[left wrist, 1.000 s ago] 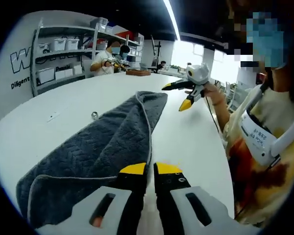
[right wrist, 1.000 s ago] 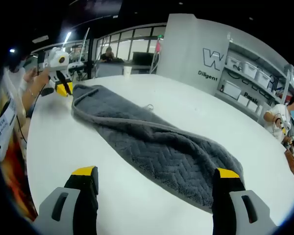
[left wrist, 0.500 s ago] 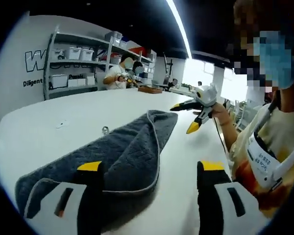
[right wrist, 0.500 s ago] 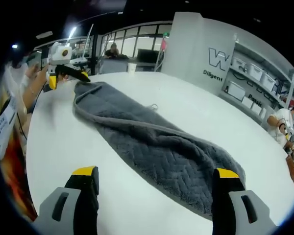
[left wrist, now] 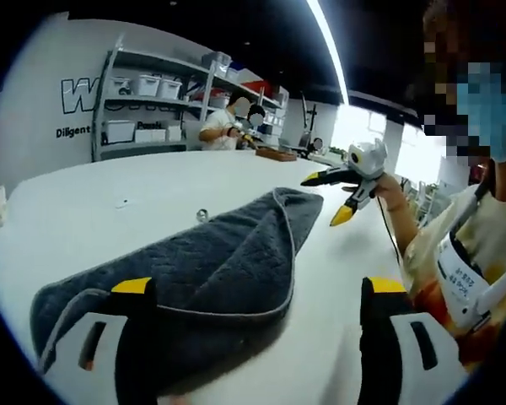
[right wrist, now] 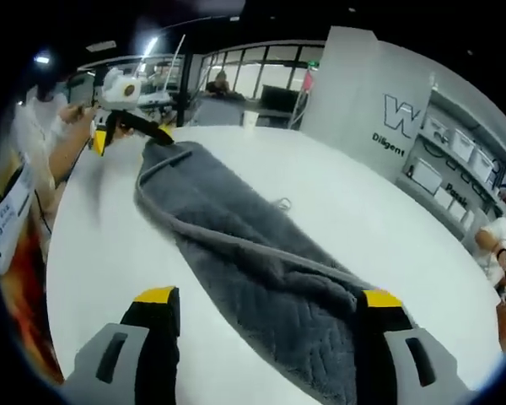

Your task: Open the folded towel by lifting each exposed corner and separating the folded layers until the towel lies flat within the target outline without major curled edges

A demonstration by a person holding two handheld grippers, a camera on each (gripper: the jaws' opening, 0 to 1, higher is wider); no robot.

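A grey folded towel (left wrist: 223, 266) lies long and narrow on the white table (left wrist: 76, 211). My left gripper (left wrist: 260, 287) is open wide over the towel's near end, its left jaw above the cloth. At the far end a hand holds my right gripper (left wrist: 325, 198) open just above the table, beside the towel's corner. In the right gripper view the same towel (right wrist: 236, 245) runs away from my open right gripper (right wrist: 267, 297), whose right jaw is over the cloth. At the far end my left gripper (right wrist: 133, 142) is open at the towel's edge.
A small metal object (left wrist: 201, 216) lies on the table beside the towel. Shelves with white bins (left wrist: 143, 110) stand along the wall, and a person (left wrist: 223, 131) works at the far side. The person holding the grippers (left wrist: 455, 261) stands at the table's edge.
My left gripper went from shut to wide open. Both views have shifted closer along the towel. In the right gripper view the left gripper now sits at the towel's far edge.
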